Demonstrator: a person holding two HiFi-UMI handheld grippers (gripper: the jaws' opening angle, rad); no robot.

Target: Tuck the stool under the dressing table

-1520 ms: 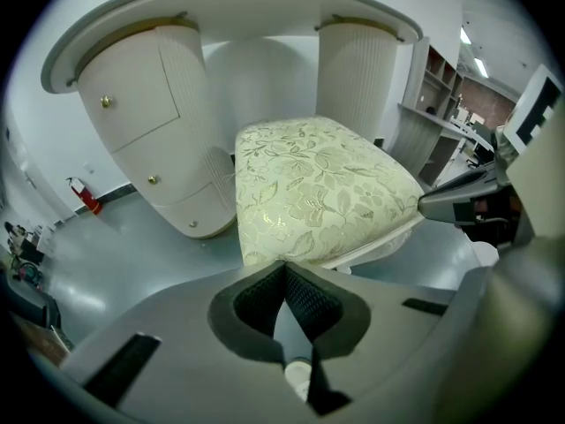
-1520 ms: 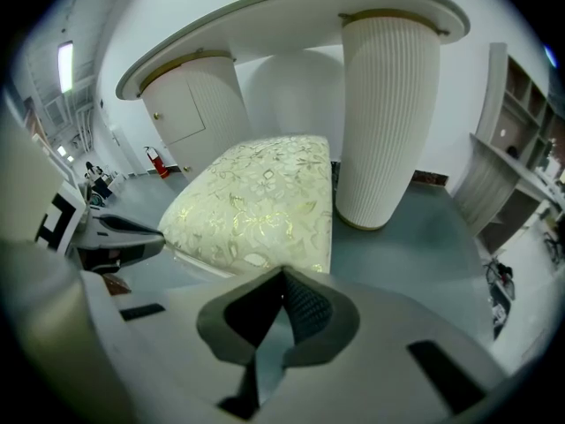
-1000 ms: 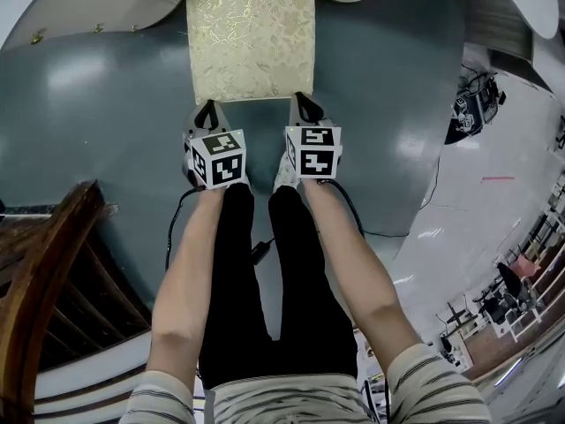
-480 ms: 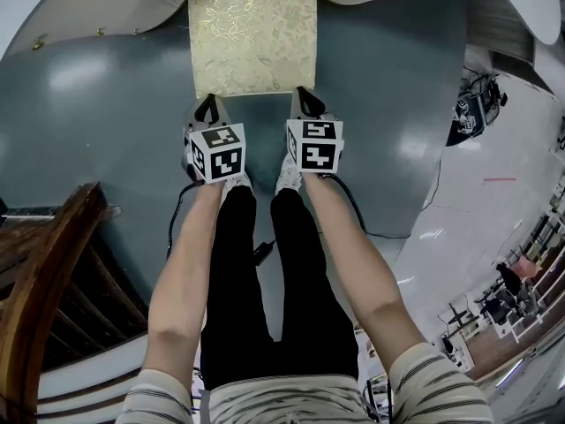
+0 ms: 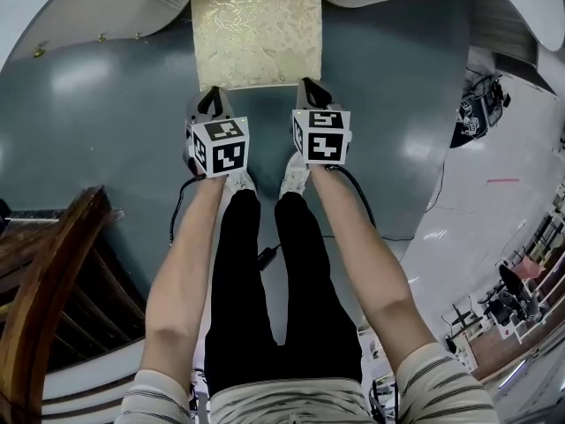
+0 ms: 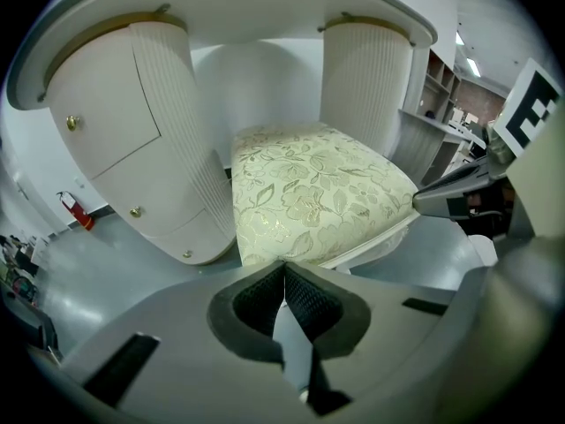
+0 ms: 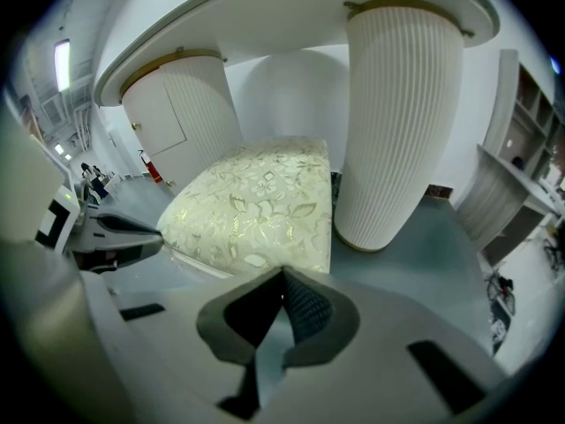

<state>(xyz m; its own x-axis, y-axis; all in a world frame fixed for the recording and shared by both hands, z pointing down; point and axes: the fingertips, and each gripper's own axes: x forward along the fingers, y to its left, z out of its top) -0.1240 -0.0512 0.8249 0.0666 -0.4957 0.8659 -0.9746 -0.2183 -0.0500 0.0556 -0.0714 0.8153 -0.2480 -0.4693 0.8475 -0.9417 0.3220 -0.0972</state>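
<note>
Stool (image 5: pixel 256 29) farther in, forearms (image 5: pixel 181 272) outstretched

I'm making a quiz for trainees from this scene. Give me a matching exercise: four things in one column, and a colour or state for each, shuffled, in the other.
Things:
1. stool
2. left gripper
3. dressing table
4. wooden furniture at the head view's lower left

Colour or state:
A. white, with ribbed pedestals
B. dark brown
C. jaws shut, nothing held
D. pale gold floral cushion

Pairs: 1-D, 2-C, 3-A, 4-B
</note>
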